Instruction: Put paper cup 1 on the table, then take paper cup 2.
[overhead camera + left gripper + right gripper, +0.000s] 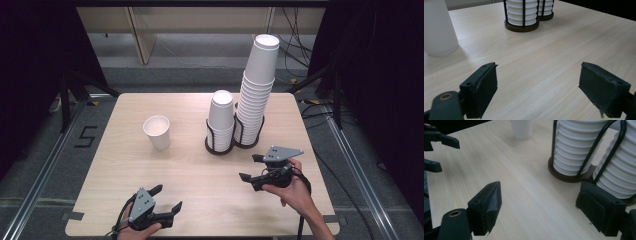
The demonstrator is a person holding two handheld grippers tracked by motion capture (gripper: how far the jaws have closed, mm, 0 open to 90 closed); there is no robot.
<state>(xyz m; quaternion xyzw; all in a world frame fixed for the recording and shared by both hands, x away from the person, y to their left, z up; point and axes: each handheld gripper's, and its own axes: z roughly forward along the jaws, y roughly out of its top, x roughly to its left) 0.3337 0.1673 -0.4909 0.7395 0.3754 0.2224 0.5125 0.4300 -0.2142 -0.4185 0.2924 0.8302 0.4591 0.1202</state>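
Left gripper (167, 197): near table edge, jaws spread wide, nothing between them.
Single cup (157, 132): upright on the table (125, 165), ahead of the left gripper, well apart.
Short stack (220, 120): in black wire holder, ahead and left of the right gripper.
Tall stack (255, 95): touching beside it, leaning slightly.
Right gripper (250, 167): raised, jaws wide, empty, near the holders.

Table (150, 175): light wood, pale grain, rounded corners.
Floor (45, 150): grey, with metal rails at both sides and a mark like a "5".
Sides: black curtains (30, 75).
Back: pale wooden panel (145, 35), loose cables (295, 30).
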